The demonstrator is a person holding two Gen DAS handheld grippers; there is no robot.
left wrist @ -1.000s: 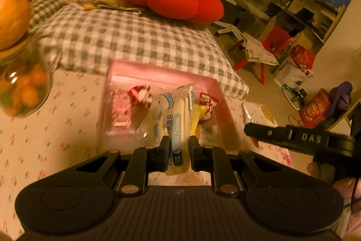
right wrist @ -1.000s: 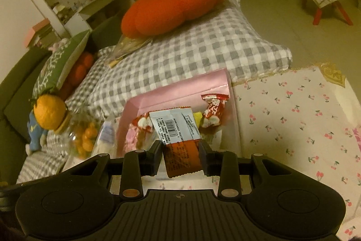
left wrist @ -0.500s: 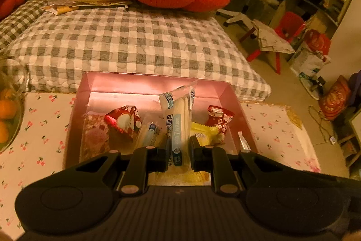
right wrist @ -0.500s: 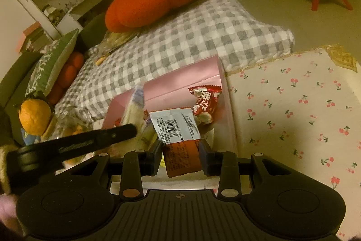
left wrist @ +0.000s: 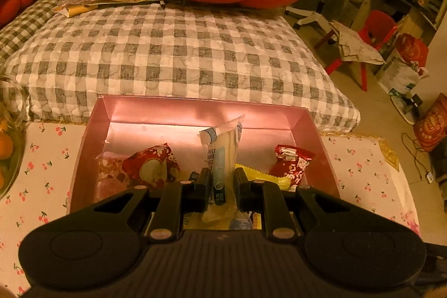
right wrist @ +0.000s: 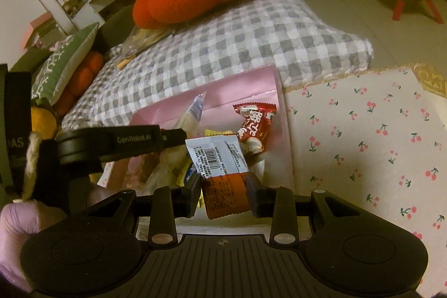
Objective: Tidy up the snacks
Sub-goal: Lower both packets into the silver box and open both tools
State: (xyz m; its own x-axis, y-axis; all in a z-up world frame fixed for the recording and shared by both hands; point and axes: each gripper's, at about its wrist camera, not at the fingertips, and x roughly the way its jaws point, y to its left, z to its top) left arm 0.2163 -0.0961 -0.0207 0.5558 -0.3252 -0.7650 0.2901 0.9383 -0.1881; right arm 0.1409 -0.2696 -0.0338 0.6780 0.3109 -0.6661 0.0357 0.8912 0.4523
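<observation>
Both grippers clamped on snacks over the pink box (left wrist: 321,136)

The left gripper (left wrist: 222,186) pinched a clear bread packet (left wrist: 223,152); the right gripper (right wrist: 225,190) gripped an orange barcoded packet (right wrist: 223,186) — "GenRobot.AI" arm crossing left, checked cushion (left wrist: 173,52) beyond.

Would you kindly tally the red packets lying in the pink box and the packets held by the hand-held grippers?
Red, in box: 2, left packet, right packet
Held: 2, clear packet, orange packet
Total: 4
</observation>
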